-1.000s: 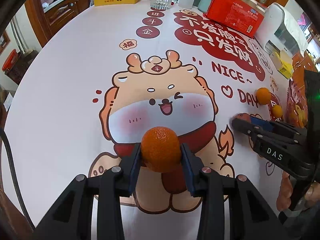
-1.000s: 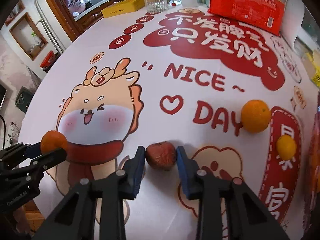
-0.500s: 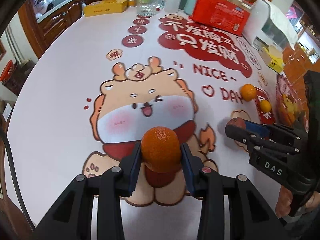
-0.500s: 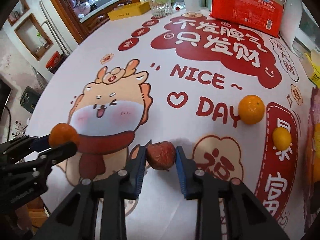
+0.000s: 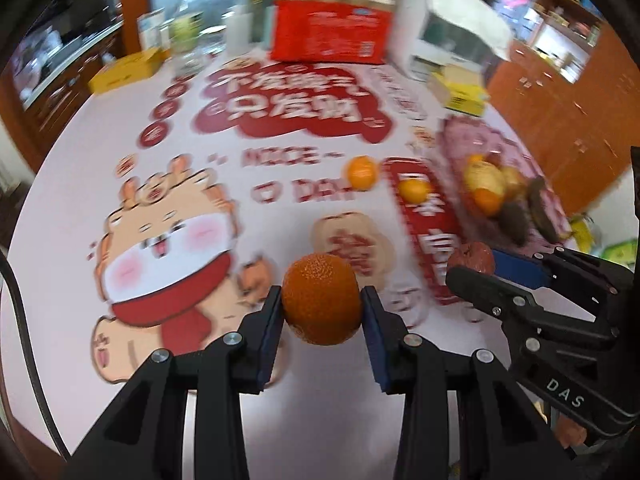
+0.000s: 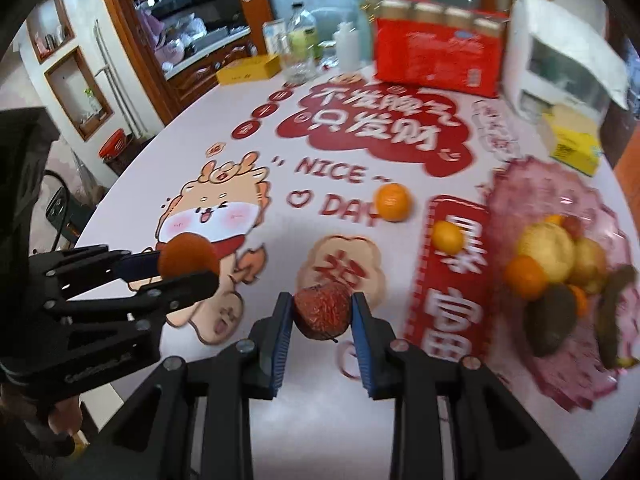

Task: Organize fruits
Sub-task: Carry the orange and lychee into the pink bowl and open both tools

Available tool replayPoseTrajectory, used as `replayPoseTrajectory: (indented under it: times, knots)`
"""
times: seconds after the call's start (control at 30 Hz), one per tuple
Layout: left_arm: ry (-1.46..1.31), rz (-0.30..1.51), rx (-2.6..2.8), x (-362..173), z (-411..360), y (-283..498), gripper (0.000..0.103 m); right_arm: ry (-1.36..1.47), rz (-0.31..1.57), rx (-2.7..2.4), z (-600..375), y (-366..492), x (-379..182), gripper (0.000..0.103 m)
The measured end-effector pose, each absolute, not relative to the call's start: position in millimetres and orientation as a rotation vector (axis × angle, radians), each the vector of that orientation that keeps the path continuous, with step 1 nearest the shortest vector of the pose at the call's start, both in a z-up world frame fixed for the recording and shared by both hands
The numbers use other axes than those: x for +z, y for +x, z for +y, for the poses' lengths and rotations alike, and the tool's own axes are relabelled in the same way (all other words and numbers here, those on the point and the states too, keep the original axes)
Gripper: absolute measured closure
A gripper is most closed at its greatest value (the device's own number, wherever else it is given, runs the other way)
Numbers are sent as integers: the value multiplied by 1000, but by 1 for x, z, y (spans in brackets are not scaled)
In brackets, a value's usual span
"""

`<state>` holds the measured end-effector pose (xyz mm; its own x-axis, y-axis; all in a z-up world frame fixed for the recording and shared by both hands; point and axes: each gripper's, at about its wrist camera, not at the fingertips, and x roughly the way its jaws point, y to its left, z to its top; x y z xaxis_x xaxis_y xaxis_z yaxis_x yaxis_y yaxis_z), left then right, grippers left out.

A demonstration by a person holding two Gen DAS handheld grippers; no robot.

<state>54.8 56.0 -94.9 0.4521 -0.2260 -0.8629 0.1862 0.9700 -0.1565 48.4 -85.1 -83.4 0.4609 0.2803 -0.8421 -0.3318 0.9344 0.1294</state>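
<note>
- A deep-orange tangerine (image 5: 320,298) sits pinched between the blue pads of the left gripper (image 5: 322,312), lifted clear of the bench (image 5: 72,184); the gripper is closed onto it from both sides.
- A wrinkled dark-red fruit (image 6: 322,311) is clamped the same way in the right gripper (image 6: 323,320), its pads pressed tight against the skin, also held above the cloth.
- The two grippers are side by side, the right one near the pink plate (image 6: 516,184).
- That pink scalloped plate, at the right edge of the bench, holds a heap: a large yellow fruit (image 6: 544,246), a paler one beside it (image 6: 590,264), an orange (image 6: 524,276) in front, a dark green avocado (image 6: 554,320), and a long dark piece (image 6: 612,312) I cannot identify through the blur.
- Two fruits lie loose on the cloth left of the plate: a bigger orange one (image 6: 393,201) by the "DAY" lettering, and a smaller yellow-orange one (image 6: 448,235) on the red banner print.
- Towards the far edge stand a red carton pack (image 6: 438,54), a clear bottle (image 6: 301,46), a flat yellow box (image 6: 248,70) and a white appliance (image 6: 560,64).
</note>
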Motion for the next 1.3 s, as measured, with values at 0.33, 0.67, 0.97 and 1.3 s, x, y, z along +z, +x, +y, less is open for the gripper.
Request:
replayPoseTrajectory:
  times: [0.33,0.67,0.97,1.3]
  knots:
    - [74,960,-428,-35,-48,56,66,6,906,235,-180,13,-26,74]
    - [168,828,-496,43,-115,99,66,91,766,100,-270,31,47,74]
    - [208,821,-484,46,-148,158,66,132,735,20,-311,97,62,74]
    - [239,953,-447,-42,-170,220,66,202,911,-16,-326,170,-24,74]
